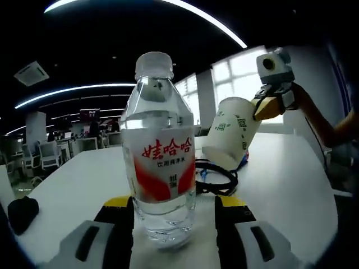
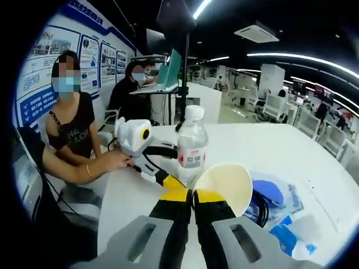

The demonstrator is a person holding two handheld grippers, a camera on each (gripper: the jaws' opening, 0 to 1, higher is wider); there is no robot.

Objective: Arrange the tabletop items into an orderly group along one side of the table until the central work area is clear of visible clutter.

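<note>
In the left gripper view we see our left gripper (image 1: 174, 216) with its jaws spread wide, a bottle (image 1: 159, 151) standing upright between them on the table (image 1: 291, 185). Whether the jaws touch its sides we cannot tell. The bottle is clear plastic, capped in white, with a red and white label, and water fills it almost to the shoulder.

Just beyond the bottle, to its right, lies a black cable (image 1: 220, 180) in a loop. Above that, our right gripper (image 1: 263, 106) holds a cup (image 1: 231, 139) tipped on its side, clear of the table. Far left of the jaws a dark object (image 1: 22, 213) sits at the table edge.

In the right gripper view the right gripper (image 2: 193, 197) has its jaws nearly closed, pinching the rim of the cup (image 2: 224, 188). The cup is pale paper, its mouth turned toward us, and nothing shows inside it. Ahead stands the bottle (image 2: 192, 147) with the left gripper (image 2: 168, 180) at its base. To the right of the cup lie blue packets (image 2: 275, 207) and the cable (image 2: 257, 210). To the left, a seated person (image 2: 70, 129) rests a hand on the table
</note>
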